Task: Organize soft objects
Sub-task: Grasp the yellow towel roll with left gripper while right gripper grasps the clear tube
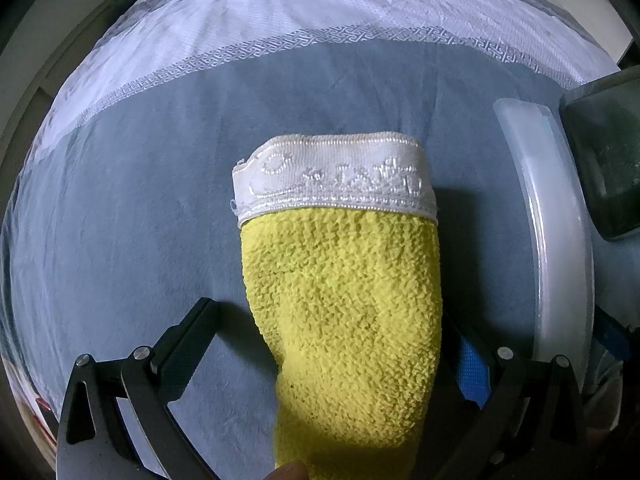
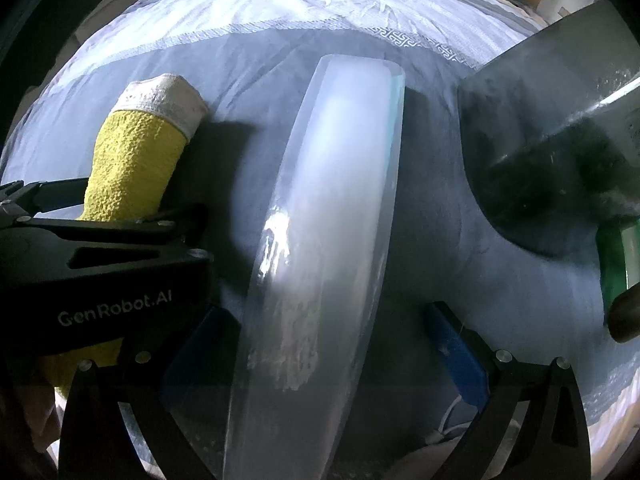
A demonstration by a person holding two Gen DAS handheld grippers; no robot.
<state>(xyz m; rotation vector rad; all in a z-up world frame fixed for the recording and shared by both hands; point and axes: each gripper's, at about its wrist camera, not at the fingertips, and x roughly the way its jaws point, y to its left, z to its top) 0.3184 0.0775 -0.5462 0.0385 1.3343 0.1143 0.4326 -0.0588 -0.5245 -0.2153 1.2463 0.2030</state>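
Two hard items are seen to the right of the cloth (image 1: 340,300): a translucent plastic piece (image 2: 320,208), long and curved, viewed edge-on, and a dark box (image 2: 540,152) beyond it. Whether the plastic piece is a lid or a bin wall cannot be told. Nothing can be made out inside the dark box; its interior is blurred and in shadow. A green object (image 2: 616,264) is noted at the far right edge, unidentified.

The cloth is found between the fingers of the left gripper (image 1: 328,316), running forward from under the camera and out past the fingertips. The jaws are set wide; a gap is seen at the left finger (image 1: 188,344), while the cloth's right edge lies just beside the blue pad (image 1: 472,364). No clamping is seen. From the right wrist the cloth is seen raised and tilted above the bed cover (image 1: 140,200).

The right gripper (image 2: 330,312) is also spread wide, with the plastic piece passing between its fingers; the left pad is close to it, the right pad clearly apart.

The cloth is yellow looped terry, roughly tube-shaped, capped by a white woven band with raised script. The bed cover is blue-grey plush, bordered by a white key-pattern strip. A fingertip (image 1: 290,472) is seen at the bottom edge.
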